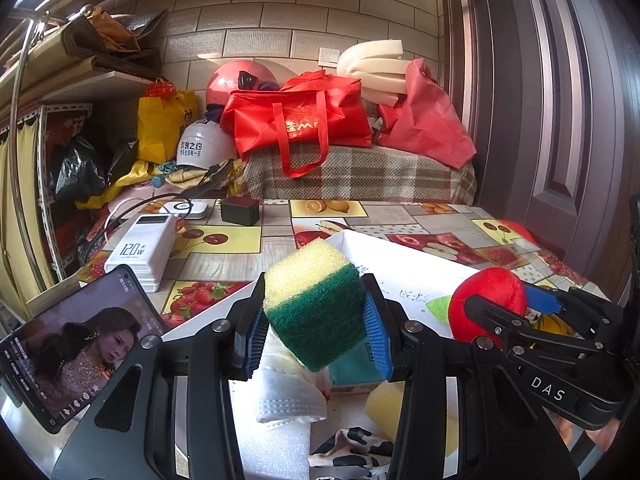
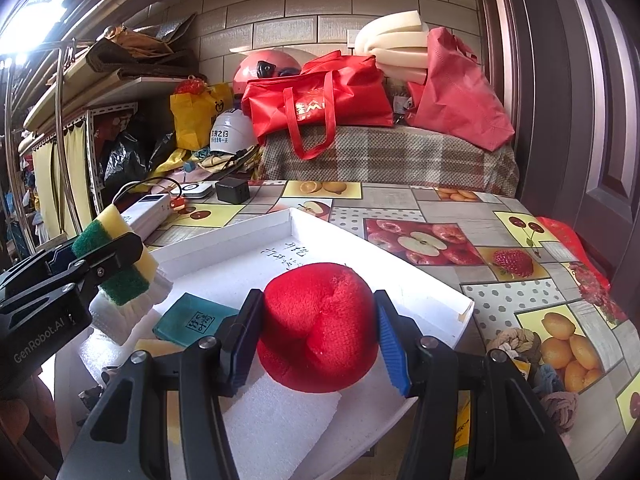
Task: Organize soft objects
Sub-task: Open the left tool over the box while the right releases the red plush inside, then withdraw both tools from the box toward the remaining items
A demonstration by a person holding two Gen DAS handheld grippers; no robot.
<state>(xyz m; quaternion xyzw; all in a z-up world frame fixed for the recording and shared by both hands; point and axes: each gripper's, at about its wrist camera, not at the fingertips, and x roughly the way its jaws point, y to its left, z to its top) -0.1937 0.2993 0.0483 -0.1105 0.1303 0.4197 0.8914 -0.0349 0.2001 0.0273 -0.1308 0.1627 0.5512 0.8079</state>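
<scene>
My left gripper (image 1: 316,326) is shut on a yellow and green sponge (image 1: 316,304) and holds it above the white tray (image 1: 404,252). My right gripper (image 2: 318,340) is shut on a red plush ball (image 2: 320,324) over the same tray (image 2: 240,240). In the left wrist view the right gripper (image 1: 520,300) holds the ball (image 1: 490,292) at the right. In the right wrist view the left gripper (image 2: 108,256) with the sponge (image 2: 116,256) is at the left. A white face mask (image 1: 288,400), a teal packet (image 2: 192,318), white foam (image 2: 276,420) and a spotted cloth (image 1: 348,452) lie in the tray.
A phone (image 1: 76,340) playing video leans at the left. A white power bank (image 1: 140,248), a black charger (image 1: 240,210) and a cable lie behind the tray. Knotted rope toys (image 2: 516,340) lie right of the tray. Red bags (image 1: 300,120) and helmets sit on a plaid bench behind.
</scene>
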